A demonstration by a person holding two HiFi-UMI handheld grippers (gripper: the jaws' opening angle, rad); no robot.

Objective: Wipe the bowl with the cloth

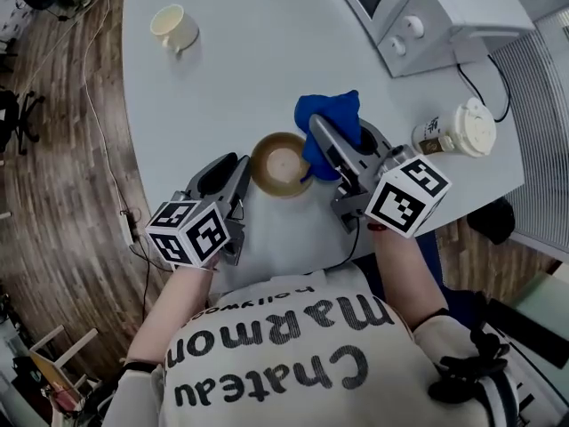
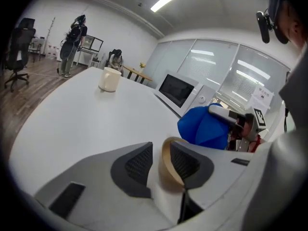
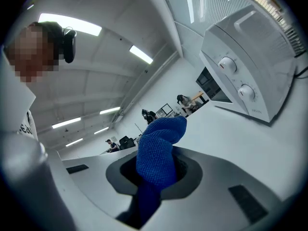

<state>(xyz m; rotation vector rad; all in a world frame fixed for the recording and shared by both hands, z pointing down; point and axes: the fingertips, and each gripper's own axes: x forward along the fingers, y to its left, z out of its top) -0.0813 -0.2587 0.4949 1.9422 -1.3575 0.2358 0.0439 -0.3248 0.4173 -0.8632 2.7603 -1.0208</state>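
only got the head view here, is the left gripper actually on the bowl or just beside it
observer: In the left gripper view, the left gripper has its jaws apart with the rim of the bowl standing between them, not clamped.
operator: ok and is the cloth really gripped
observer: Yes. In the right gripper view, the right gripper is shut on the blue cloth, with a bunch sticking out past the tips.
operator: anyone close to the table
observer: Only far off. The left gripper view shows a person standing beyond the far end of the table.
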